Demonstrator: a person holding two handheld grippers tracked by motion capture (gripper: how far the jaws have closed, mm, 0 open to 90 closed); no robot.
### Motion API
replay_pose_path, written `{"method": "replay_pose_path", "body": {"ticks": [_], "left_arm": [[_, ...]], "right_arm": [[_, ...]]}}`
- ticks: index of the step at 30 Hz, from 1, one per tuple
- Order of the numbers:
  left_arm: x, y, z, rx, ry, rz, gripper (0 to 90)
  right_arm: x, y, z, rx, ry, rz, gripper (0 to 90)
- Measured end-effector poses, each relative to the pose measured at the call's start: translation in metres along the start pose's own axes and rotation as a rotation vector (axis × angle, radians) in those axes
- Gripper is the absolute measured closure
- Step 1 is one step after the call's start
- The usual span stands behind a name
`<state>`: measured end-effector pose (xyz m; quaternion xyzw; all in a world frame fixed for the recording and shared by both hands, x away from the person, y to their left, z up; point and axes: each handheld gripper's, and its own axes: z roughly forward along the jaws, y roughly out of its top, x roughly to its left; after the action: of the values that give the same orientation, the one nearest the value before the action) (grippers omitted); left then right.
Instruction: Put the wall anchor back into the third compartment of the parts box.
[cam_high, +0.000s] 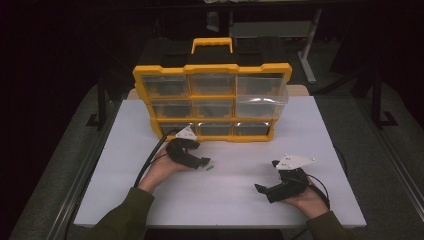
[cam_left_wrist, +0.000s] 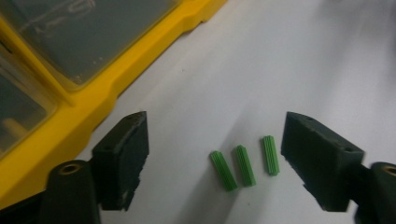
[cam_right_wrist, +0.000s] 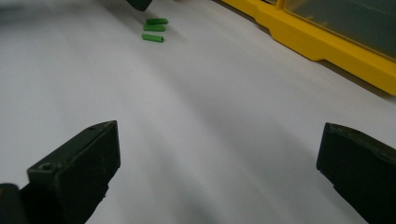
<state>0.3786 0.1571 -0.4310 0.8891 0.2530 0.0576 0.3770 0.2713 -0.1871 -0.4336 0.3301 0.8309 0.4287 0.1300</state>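
Here, on the white surface (cam_high: 225, 195), the left gripper (cam_high: 204, 162) lies low toward the left of the middle, held in the person's left hand (cam_high: 162, 170), forearm coming in from the near left corner, gripper nose angled toward the right. From the high view there is just a small green fleck beside its tip; the left gripper view makes it out as three green wall plugs (cam_left_wrist: 243, 163), ribbed, lying side by side on the surface between the wide-parted jaws, touching neither. Behind them runs the yellow organizer (cam_high: 212, 102), standing upright along the far edge, its clear drawers (cam_high: 172, 107) in three rows; the top right drawer (cam_high: 261, 96) is pulled out toward the viewer. Over near the right of the near edge, the right gripper (cam_high: 264, 189) rests in the right hand (cam_high: 307, 197), pointing left, jaws spread wide with nothing between them. Its own view catches the plugs far off across bare surface.
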Motion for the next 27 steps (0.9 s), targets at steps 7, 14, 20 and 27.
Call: {"method": "replay_pose_path", "body": {"ticks": [7, 14, 20, 27], "left_arm": [[0.0015, -0.0018, 0.0023, 0.054, 0.005, 0.006, 48.7], [-0.0006, -0.0021, 0.0042, 0.096, -0.001, 0.021, 59.5], [-0.0014, -0.0028, 0.0063, 0.122, -0.012, 0.029, 69.8], [-0.0024, -0.0030, 0.0072, 0.132, -0.008, 0.039, 78.0]], "right_arm": [[0.0003, -0.0001, 0.0012, 0.008, 0.002, 0.001, 0.0], [0.0006, -0.0003, 0.0020, 0.013, 0.002, -0.001, 0.0], [0.0004, -0.0005, 0.0017, 0.010, 0.003, -0.004, 0.0], [0.0004, -0.0005, 0.0015, 0.011, 0.002, -0.001, 0.0]]}}
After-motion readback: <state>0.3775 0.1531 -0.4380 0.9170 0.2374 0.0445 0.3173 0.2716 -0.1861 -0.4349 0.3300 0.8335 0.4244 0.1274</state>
